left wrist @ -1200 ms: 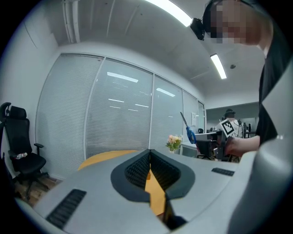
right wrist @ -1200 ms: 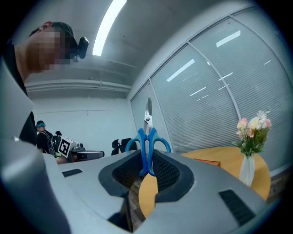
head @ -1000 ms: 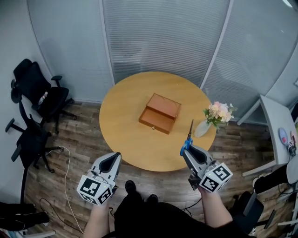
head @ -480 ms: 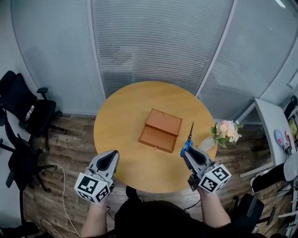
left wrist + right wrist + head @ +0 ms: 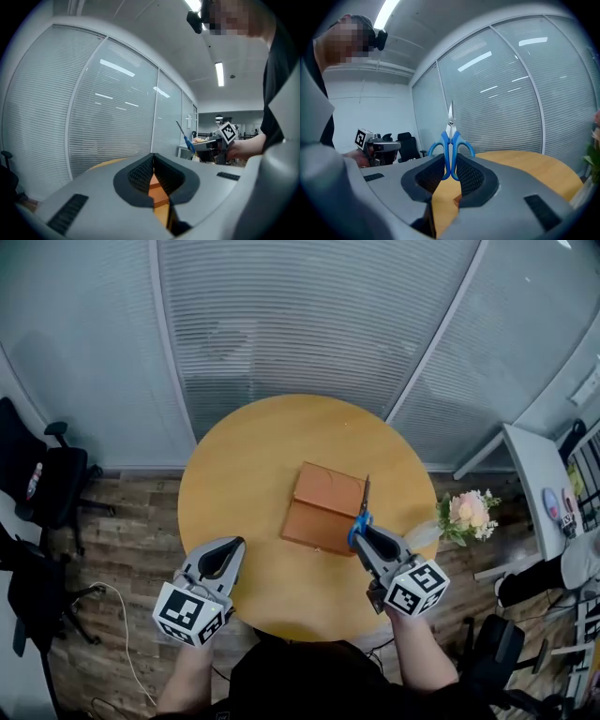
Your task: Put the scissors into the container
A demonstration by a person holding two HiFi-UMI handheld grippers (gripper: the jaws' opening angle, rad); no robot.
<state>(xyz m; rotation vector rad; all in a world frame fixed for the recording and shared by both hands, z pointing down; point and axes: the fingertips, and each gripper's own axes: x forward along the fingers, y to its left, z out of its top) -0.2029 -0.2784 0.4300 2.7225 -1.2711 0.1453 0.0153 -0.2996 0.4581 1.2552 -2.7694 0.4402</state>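
round wooden table [image 5: 234, 484] before blinds, scissors [image 5: 363, 507] upright over the box's [image 5: 319, 507] right edge
right gripper [image 5: 361, 536] clamps their blue handles; flowers [image 5: 467, 510] sit to its right; left gripper [image 5: 228, 551], pinched together on nothing, hovers at the table's near-left edge.

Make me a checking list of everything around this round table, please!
Surface: round wooden table, light tan top.
Job's things: scissors with blue handles, blades pointing up, held by the right gripper; wooden box mid-table, looks closed.
Clutter: vase of flowers at the table's right edge.
Grippers: left gripper shut, empty; right gripper shut on the scissors, beside the wooden box.
Cables: white cable on the floor, left.
Surroundings: glass walls with blinds; office chairs left; white desk right.
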